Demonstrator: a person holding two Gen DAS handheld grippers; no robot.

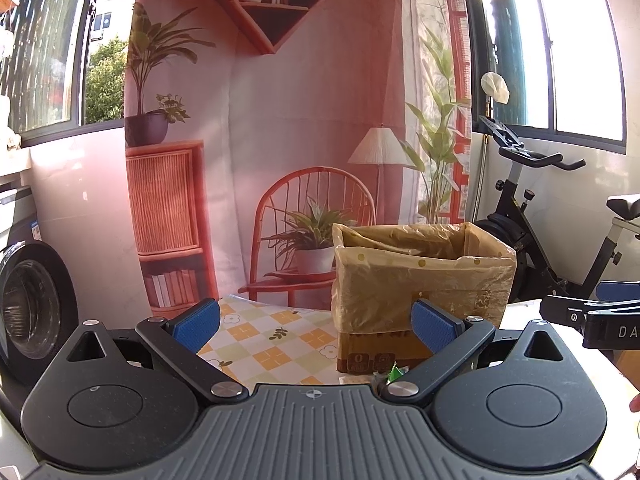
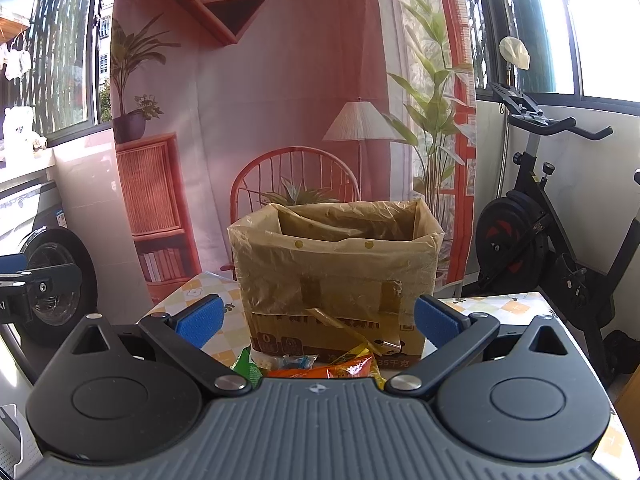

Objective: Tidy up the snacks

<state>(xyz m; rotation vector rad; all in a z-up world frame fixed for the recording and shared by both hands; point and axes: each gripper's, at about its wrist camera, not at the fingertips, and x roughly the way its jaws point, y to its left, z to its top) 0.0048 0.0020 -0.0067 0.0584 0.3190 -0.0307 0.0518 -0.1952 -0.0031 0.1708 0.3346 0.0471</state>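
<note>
A cardboard box [image 1: 420, 284] lined with a yellowish plastic bag stands on the table; it also shows in the right wrist view [image 2: 336, 280]. Several snack packets [image 2: 320, 368], green, orange and yellow, lie in front of the box, partly hidden by the right gripper's body. A bit of green packet [image 1: 394, 372] shows in the left wrist view. My left gripper [image 1: 316, 328] is open and empty, left of the box. My right gripper [image 2: 318, 326] is open and empty, facing the box above the snacks.
The table has a checked floral cloth [image 1: 264, 340]. An exercise bike [image 2: 552, 240] stands to the right, a washing machine [image 1: 28, 308] to the left. A printed backdrop [image 2: 280, 120] hangs behind the table.
</note>
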